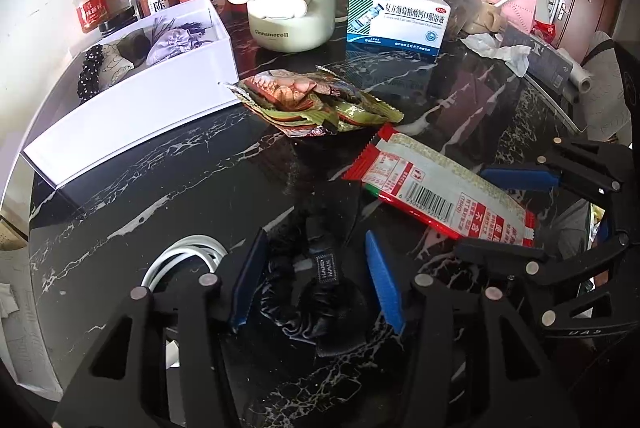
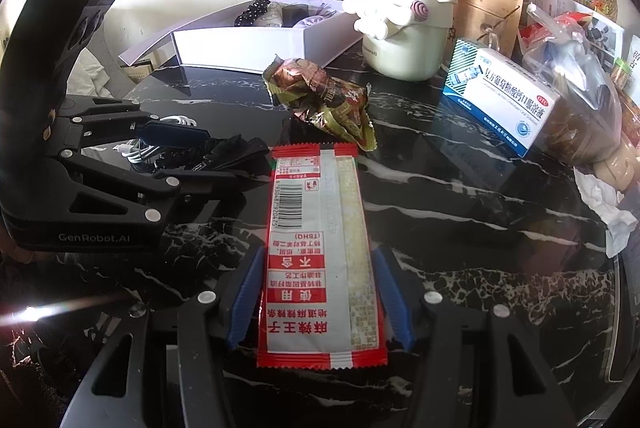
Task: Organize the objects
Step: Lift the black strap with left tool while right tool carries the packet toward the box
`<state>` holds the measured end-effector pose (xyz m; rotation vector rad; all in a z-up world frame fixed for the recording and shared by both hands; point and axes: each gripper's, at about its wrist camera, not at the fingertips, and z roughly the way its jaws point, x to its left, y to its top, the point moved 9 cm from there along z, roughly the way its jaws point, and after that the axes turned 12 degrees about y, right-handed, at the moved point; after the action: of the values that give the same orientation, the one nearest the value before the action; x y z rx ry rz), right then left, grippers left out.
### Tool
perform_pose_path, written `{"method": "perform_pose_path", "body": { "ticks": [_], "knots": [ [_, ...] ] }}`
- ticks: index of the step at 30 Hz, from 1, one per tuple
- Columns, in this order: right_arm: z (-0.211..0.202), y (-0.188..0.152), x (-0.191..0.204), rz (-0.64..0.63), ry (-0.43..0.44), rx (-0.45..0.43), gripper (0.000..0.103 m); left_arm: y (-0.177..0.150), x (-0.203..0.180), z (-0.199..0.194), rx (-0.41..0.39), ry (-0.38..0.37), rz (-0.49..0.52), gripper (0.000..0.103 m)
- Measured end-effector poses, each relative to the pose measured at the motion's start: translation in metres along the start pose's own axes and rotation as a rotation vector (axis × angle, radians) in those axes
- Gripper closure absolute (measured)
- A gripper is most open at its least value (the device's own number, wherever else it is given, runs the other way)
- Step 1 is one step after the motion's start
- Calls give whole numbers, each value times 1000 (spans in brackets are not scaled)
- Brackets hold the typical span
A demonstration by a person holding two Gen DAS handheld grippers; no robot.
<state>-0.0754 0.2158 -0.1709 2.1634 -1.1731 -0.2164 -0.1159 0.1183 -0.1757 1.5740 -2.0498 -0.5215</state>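
Red snack pack (image 2: 320, 252) lies flat on black marble table (image 2: 460, 228), betw. right gripper (image 2: 320, 302) fingers, jaws apart, not pinching. Left gripper (image 1: 316, 280) open round black scrunchie (image 1: 316, 304), w/ white cable (image 1: 180, 256) beside.

The right gripper (image 2: 320, 292) sits low over the black marbled bench (image 2: 460, 228), its jaws straddling a long red-and-white snack packet (image 2: 316, 248) that lies flat, a blue pad close by each long edge; whether they press it, hard to tell. Off to the left, the left gripper (image 2: 208, 152) reaches into a dark scrunchie (image 2: 240, 150). Beyond the packet lies a crumpled foil wrapper (image 2: 324, 100), then a white box (image 2: 248, 44), a cream mug (image 2: 404, 28) and a medicine carton (image 2: 500, 100).
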Motion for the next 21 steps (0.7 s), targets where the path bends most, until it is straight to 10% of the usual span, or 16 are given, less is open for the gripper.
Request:
{"method": "perform_pose_path", "body": {
  "ticks": [8, 21],
  "knots": [
    [-5, 1, -5, 56, 28, -35, 56, -1, -8, -5, 55, -46, -2, 80],
    [-15, 4, 1, 77, 64, -32, 57, 6, 5, -20, 55, -36, -45, 80]
  ]
}}
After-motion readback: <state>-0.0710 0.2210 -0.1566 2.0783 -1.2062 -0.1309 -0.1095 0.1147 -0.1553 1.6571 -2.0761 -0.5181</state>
